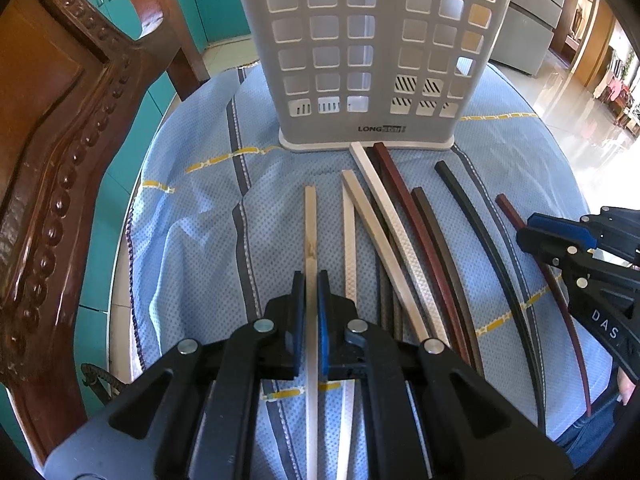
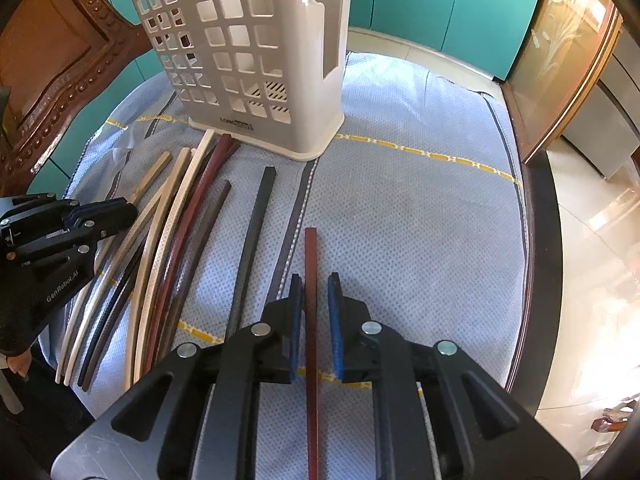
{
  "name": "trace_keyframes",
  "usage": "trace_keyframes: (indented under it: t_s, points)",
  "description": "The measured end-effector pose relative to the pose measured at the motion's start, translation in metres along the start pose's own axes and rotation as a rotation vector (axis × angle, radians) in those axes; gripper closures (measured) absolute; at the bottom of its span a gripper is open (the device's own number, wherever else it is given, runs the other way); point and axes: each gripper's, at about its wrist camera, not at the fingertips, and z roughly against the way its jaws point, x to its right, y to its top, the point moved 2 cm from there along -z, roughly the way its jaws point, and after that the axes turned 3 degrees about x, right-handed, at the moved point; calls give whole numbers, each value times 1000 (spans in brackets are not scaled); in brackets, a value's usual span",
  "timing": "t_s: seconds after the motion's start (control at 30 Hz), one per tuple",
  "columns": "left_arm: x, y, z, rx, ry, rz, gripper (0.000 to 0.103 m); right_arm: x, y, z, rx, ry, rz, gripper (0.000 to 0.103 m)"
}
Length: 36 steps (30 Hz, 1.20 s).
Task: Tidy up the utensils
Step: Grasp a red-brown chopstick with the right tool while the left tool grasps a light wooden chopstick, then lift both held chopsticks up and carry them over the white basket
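Left wrist view: left claw [image 1: 311,280] is clamping a pale chopstick [image 1: 310,216]; right claw [image 2: 316,284] is standing slightly open around a red chopstick [image 2: 310,256].

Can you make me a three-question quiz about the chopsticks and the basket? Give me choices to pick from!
1. Where is the basket?
A. behind the chopsticks
B. on the floor
C. on the chair

2. What colour is the chopstick in the right gripper?
A. white
B. red-brown
C. green

3. Is the basket holding any chopsticks?
A. full
B. one
C. none seen

Answers: 1 A, it stands on the cloth past their far tips. 2 B, the stick between those jaws is red-brown. 3 C, only its floor shows through the holes.
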Motion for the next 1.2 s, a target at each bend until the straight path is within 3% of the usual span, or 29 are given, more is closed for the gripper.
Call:
trace_keyframes:
  t_s: [0.13, 0.43, 0.63, 0.97, 1.2]
  points:
    - [1, -1, 1, 3, 2, -5, 96, 3, 4, -1, 1, 15, -12, 96]
    - [-2, 2, 27, 71, -1, 18, 96, 13, 11, 16, 58, 50, -48, 96]
    - [-5, -2, 65, 169, -22, 12, 96, 10, 11, 57, 182, 78, -9, 96]
    - [-12, -2, 102, 273, -23, 31, 96, 26, 10, 89, 299, 93, -45, 96]
    - [-21, 1, 159, 397, -69, 58, 96, 31, 3, 144, 473, 138, -39, 96]
